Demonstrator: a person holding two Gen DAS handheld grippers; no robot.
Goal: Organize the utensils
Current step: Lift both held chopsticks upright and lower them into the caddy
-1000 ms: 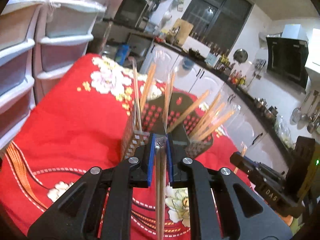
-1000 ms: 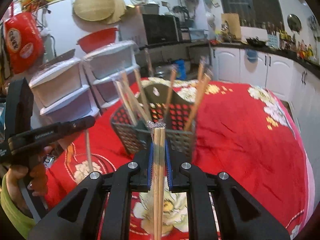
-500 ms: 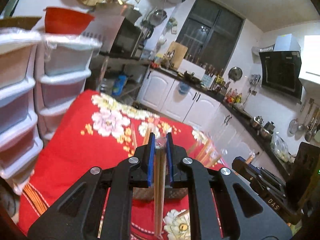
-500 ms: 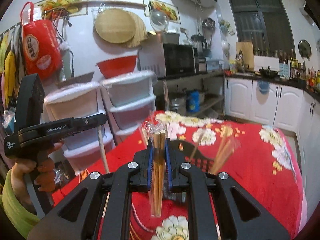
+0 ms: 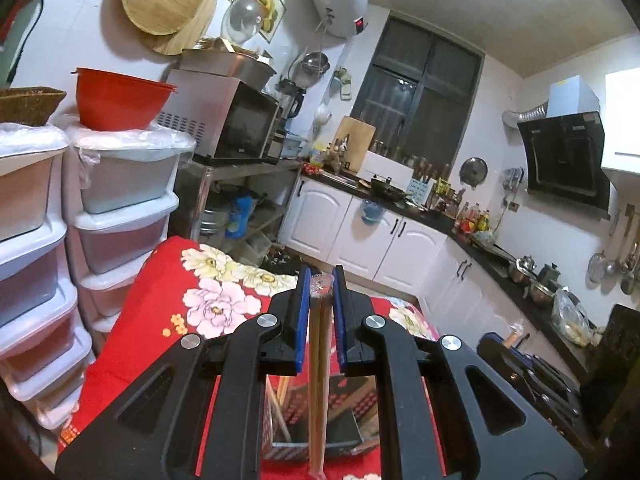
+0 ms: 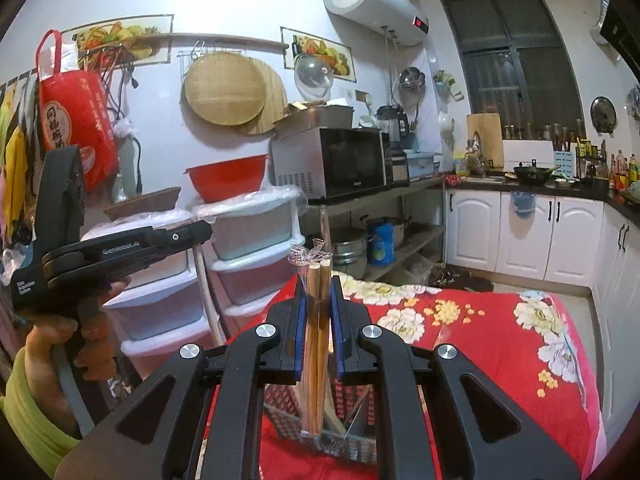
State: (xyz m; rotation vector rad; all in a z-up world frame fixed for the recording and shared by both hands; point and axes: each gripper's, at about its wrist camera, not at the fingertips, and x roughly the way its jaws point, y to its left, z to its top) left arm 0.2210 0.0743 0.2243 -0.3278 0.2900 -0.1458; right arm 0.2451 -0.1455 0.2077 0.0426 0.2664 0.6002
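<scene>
My left gripper [image 5: 321,284] is shut on a wrapped pair of chopsticks [image 5: 319,380] that hangs down between its blue pads. Beneath it, mostly hidden by the jaws, stands the perforated utensil basket [image 5: 316,424] on the red flowered tablecloth [image 5: 168,312]. My right gripper [image 6: 318,286] is shut on another plastic-wrapped pair of chopsticks [image 6: 314,360], held upright above the same basket [image 6: 352,436]. In the right wrist view, a hand holds the left gripper's black body [image 6: 100,256] at the left, with its chopsticks [image 6: 208,292] hanging below.
Stacked white plastic drawers [image 5: 120,208] with a red bowl [image 5: 116,98] on top stand left of the table. A microwave [image 6: 332,162] sits on a shelf behind. White kitchen cabinets [image 6: 540,236] line the far wall.
Both grippers have risen with their chopsticks, lifting them well above the basket. The basket has sunk to the bottom of both views and the kitchen walls now fill the frames.
</scene>
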